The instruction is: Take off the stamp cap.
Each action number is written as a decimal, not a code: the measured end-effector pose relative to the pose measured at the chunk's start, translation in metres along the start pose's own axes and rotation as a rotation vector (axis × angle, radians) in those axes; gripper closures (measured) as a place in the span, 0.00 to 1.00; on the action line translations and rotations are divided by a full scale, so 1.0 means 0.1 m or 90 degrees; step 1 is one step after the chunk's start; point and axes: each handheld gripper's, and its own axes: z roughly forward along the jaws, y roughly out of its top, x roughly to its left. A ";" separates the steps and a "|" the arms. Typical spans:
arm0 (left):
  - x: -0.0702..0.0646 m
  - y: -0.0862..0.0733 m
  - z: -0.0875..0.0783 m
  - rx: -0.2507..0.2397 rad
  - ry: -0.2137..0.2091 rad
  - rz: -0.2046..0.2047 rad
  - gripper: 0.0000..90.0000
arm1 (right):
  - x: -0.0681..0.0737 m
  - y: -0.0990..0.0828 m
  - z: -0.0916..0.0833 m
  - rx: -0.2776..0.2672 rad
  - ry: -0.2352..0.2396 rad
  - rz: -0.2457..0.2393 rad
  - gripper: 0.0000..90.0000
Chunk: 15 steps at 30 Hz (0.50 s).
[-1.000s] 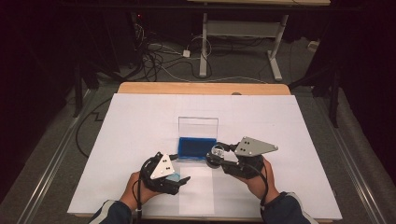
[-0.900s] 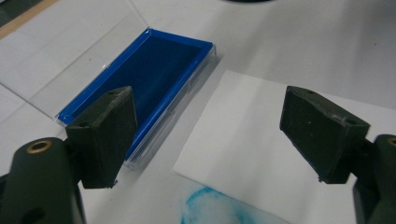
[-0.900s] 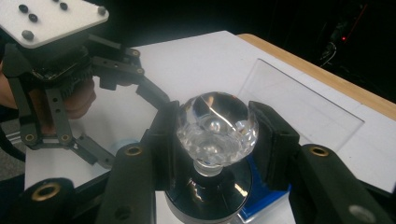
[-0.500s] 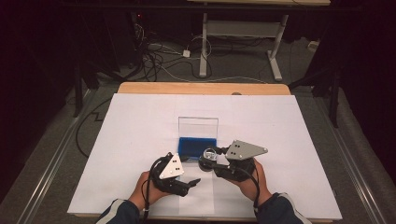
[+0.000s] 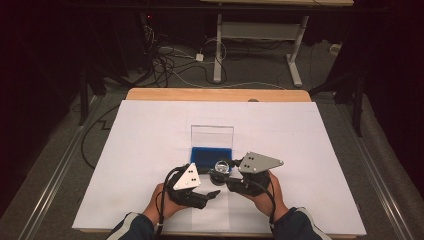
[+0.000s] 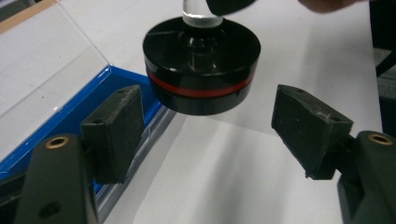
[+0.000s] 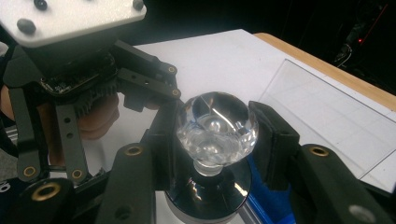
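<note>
A person sits at the near edge of a table [image 5: 150, 130] covered in white. Each hand holds a gripper, and both are close to that near edge, about in the middle.

The right gripper [image 7: 212, 128] is clenched on a clear glass ball [image 7: 215, 126]. One black pad presses on each side of the ball. The ball sits on a short clear neck, and the neck stands on a round black base [image 6: 201, 65] with a thin red line around it. So the ball and the base are one thing, and the right gripper holds it up off the table by the ball. In the high view the ball [image 5: 221, 166] is just in front of the blue box, between the two grippers.

The left gripper [image 6: 208, 126] is released. Its jaws have just been closing, but they are not pressing on anything yet. The black base hangs just ahead of the two pads, a little above the gap between them. Its pads [image 6: 116, 126] do not touch the base. In the high view the left gripper [image 5: 212, 194] points toward the right one, and they are very near each other.

A blue box [image 5: 211, 155] lies flat on the table, near the middle. Its clear lid [image 5: 212, 136] stands up at the far side of the box. In the left gripper view the blue edge of the box [image 6: 88, 107] is just beside the left pad, and the black base hangs over its corner.
</note>
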 end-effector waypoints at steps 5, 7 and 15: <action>0.04 0.00 0.02 -0.014 -0.004 -0.019 0.28 | -0.01 -0.01 0.00 -0.014 -0.004 0.010 0.63; 0.05 0.00 0.04 -0.017 -0.015 -0.023 0.28 | -0.01 0.00 0.00 -0.015 -0.005 0.007 0.63; 0.03 0.02 0.10 -0.022 -0.027 -0.027 0.30 | 0.03 0.00 0.03 -0.018 0.001 0.006 0.63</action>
